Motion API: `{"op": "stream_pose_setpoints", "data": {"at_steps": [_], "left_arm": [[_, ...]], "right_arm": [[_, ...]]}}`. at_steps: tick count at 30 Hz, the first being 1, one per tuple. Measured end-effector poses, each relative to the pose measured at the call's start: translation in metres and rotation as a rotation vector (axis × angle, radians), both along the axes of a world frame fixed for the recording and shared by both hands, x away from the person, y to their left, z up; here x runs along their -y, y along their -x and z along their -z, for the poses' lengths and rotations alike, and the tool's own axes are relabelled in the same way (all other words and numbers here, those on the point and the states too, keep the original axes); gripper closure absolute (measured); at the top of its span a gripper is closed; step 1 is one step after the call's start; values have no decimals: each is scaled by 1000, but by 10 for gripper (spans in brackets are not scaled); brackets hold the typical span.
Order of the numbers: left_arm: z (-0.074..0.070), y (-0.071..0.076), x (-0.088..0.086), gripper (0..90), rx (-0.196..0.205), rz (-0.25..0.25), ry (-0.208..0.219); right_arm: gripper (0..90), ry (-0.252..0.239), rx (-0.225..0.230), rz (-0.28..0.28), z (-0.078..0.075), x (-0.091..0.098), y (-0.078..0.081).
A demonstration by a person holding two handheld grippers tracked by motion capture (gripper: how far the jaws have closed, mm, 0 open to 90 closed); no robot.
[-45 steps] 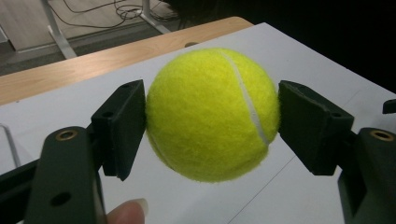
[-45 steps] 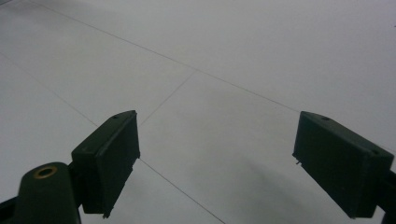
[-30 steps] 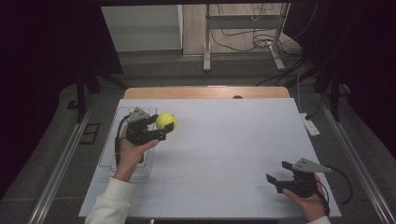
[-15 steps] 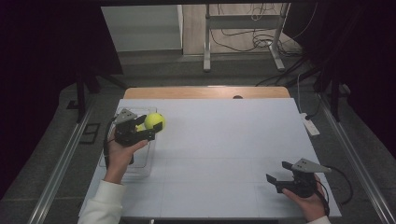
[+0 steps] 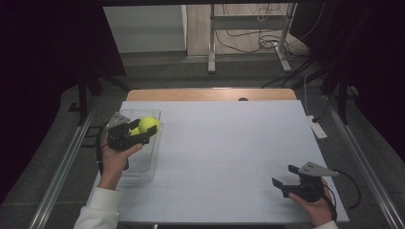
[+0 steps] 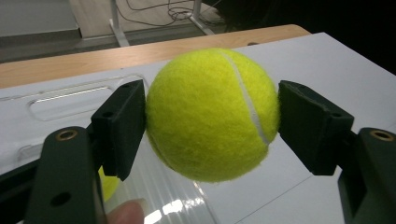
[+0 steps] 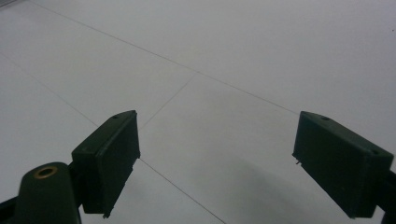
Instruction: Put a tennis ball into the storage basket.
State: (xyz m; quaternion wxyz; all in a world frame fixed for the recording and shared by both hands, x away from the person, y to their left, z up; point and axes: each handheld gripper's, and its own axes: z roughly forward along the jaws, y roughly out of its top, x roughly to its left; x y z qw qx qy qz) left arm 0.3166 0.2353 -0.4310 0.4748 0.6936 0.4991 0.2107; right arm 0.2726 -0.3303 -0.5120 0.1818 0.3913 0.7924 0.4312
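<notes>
The ball (image 6: 212, 114) is clamped in the left tongs (image 5: 136, 133) above the clear tray (image 5: 143, 164) (a second ball (image 6: 108, 184) lies inside). If released off-centre, it could bounce off onto the surface (image 5: 229, 152). The right tongs (image 5: 289, 183) are held released, well apart.

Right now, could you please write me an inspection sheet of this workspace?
Surface: white table, bare in the middle.
Job's things: tennis ball clamped over the clear tray at the table's left; a second yellow ball partly visible below.
Clutter: white power strip at the right edge.
Grippers: left gripper shut on the tennis ball; right gripper open, holding nothing.
Cables: floor cables behind the table.
Surroundings: metal stand, dark sides.
</notes>
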Motion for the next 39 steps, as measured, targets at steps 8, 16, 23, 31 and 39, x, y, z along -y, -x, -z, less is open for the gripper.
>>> {"op": "stream_pose_setpoints", "data": {"at_steps": [8,16,23,31,39], "left_arm": [[2,5,-14,273,-2,-35,6],[3,8,-23,273,-3,-54,6],[4,12,-29,273,-4,-69,5],[5,15,-35,273,-7,-80,9],[6,19,-42,273,-13,-94,10]], "right_arm": [[145,1,-2,-1,0,0,0],[145,3,-3,0,0,-1,0],[145,2,-3,-3,0,-1,-1],[145,6,-5,-2,1,-1,-1],[145,4,-5,-1,1,-1,-1]]}}
